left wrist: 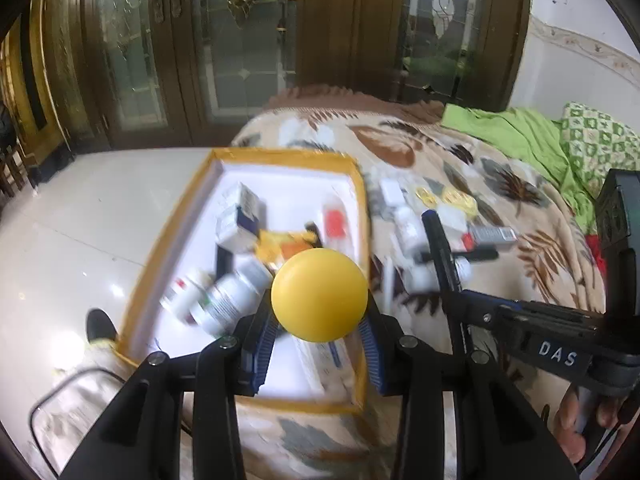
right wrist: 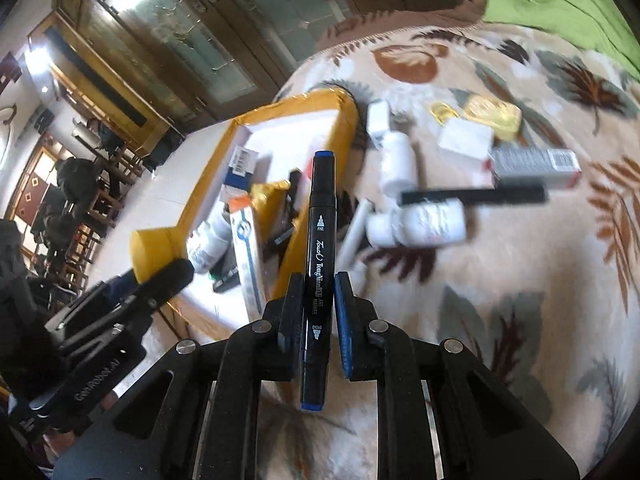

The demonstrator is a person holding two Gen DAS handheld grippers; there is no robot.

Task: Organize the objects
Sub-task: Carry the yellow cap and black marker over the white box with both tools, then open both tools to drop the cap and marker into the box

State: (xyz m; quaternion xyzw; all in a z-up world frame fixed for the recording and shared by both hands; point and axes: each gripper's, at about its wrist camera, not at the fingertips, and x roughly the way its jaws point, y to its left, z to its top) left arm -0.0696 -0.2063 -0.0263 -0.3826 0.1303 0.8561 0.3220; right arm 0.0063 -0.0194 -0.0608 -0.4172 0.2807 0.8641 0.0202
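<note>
Two handheld grippers tilt downward over a bed (right wrist: pixel 500 280) covered in a fuzzy leaf-print blanket. The left gripper (left wrist: pixel 319 334) has its ribbed blue pads pinching a smooth, round yellow ball (left wrist: pixel 319 295), held above a shallow white box (left wrist: pixel 280 184) with a yellow-taped rim at the bed's edge. The right gripper (right wrist: pixel 319 308), just beside it, has its jaws pressed onto a slim black marker (right wrist: pixel 319 248) with blue ends, held upright along the fingers and clear of the blanket. The box holds blurred white bottles (left wrist: pixel 224 300), a small carton (left wrist: pixel 240 216) and yellow packets. More white bottles (right wrist: pixel 420 220), a black pen (right wrist: pixel 472 196), a grey carton (right wrist: pixel 536 162) and gold foil pieces (right wrist: pixel 492 114) lie scattered on the blanket beside the box. A hand (left wrist: pixel 580 420) grips the right handle at the left view's lower right
</note>
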